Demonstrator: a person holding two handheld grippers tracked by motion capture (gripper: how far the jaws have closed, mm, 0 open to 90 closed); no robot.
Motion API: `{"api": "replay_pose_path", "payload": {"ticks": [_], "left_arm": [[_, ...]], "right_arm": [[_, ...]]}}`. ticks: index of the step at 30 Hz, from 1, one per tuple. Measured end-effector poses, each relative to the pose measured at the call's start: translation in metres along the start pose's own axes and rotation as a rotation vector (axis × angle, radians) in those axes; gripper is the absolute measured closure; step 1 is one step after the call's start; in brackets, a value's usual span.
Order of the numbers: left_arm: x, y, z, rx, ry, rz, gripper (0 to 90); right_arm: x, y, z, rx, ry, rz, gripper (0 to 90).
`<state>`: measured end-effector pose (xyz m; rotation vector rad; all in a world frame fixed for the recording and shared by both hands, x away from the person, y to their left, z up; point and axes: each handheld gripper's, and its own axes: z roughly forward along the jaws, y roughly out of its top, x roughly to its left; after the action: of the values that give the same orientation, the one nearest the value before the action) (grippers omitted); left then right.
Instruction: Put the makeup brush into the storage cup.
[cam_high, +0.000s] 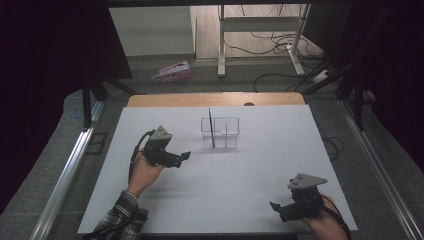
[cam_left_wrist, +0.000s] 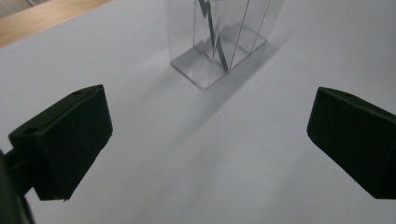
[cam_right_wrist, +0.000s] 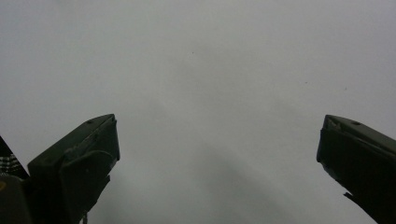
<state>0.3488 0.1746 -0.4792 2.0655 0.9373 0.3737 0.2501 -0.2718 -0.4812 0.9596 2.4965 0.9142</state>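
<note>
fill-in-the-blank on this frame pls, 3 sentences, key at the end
1. The clear container stands on the white table and holds a thin dark ____.
2. The left gripper points toward the container with its jaws ____.
3. The right gripper hovers near the table's ____ edge, jaws spread wide, nothing between them.

Missing words: stick; open; near

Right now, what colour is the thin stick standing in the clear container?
Dark, nearly black stick in the clear container; the high view shows it best.

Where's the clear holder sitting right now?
In the high view, the clear holder stands mid-table toward the far edge, just ahead-right of the left gripper, a dark pen inside.
</note>
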Motion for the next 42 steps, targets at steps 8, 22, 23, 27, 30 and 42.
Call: {"api": "replay_pose_path", "payload": {"ticks": [8, 22, 23, 27, 30, 42], "left_arm": [[0.002, -0.011, -0.002, 0.030, 0.019, -0.009, 0.4], [-0.003, -0.021, -0.016, 0.047, 0.036, -0.003, 0.4], [-0.003, -0.022, -0.018, 0.046, 0.038, -0.004, 0.4], [-0.005, -0.026, -0.024, 0.040, 0.042, -0.009, 0.4], [-0.007, -0.029, -0.027, 0.039, 0.044, -0.012, 0.5], [-0.018, -0.036, -0.038, 0.041, 0.064, 0.006, 0.7]], "right_arm": [[0.000, 0.000, 0.000, -0.001, 0.003, -0.003, 0.0], [-0.003, -0.001, -0.001, -0.017, 0.001, 0.025, 0.0], [-0.003, -0.001, -0.002, -0.018, 0.001, 0.024, 0.0], [-0.003, -0.001, -0.002, -0.018, 0.000, 0.024, 0.0], [-0.003, -0.001, -0.002, -0.017, 0.001, 0.024, 0.0], [-0.003, -0.001, -0.001, -0.014, 0.000, 0.024, 0.0]]}}
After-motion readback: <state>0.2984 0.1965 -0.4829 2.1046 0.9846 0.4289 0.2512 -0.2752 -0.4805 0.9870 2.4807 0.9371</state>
